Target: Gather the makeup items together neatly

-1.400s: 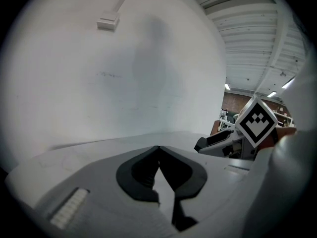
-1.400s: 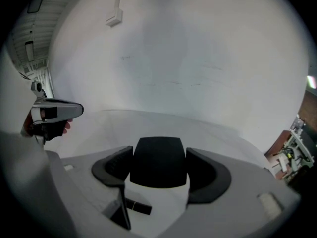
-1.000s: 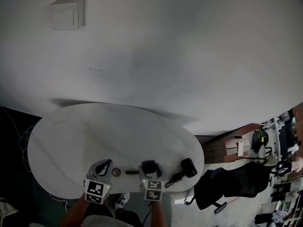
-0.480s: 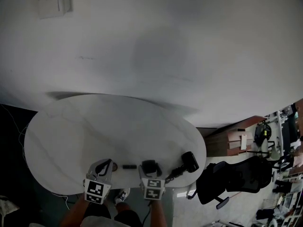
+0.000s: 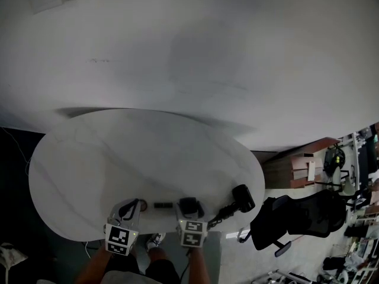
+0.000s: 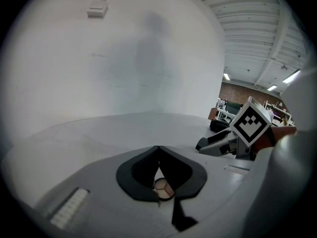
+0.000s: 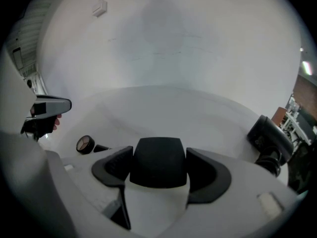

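Right now we judge the step as placing. Our right hand-held gripper clamps a black-capped white bottle at the near edge of the counter, near the round compact and dark stick. Our left hand-held gripper is closed and empty. Next we should set the bottle beside them and release. Its base is hidden, and the black item at the right edge is unclear.

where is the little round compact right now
In the right gripper view the round compact lies lower left on the white table, beside a short black stick, just ahead of the left gripper.
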Demonstrator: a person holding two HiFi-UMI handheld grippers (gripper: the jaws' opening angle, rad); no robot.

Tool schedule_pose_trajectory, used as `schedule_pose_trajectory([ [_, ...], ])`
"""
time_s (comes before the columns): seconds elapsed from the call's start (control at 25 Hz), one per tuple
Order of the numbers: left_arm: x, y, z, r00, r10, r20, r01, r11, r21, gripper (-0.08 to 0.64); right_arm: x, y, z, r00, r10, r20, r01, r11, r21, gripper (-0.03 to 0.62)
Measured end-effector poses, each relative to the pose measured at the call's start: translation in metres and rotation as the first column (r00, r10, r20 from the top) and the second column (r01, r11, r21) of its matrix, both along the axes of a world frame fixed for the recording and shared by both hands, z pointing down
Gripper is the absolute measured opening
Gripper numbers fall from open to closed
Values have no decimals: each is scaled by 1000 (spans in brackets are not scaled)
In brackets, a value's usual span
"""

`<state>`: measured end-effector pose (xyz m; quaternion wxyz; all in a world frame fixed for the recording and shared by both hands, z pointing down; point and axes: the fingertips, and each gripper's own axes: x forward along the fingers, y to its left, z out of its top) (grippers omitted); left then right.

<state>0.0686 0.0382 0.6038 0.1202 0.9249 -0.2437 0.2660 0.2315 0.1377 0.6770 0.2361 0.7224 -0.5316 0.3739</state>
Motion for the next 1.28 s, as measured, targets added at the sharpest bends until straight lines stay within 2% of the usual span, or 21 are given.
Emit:
schedule_pose_trajectory([
  [0.6,0,10,9,1000,5,18,-5,1000,-7,11,4,13,26,998,49,27,-48,999,-24,337],
  [1.28,0,13,4,1000,14,22,-14,1000,6,11,7,12,20,994,105,31,-107,993,56,351],
])
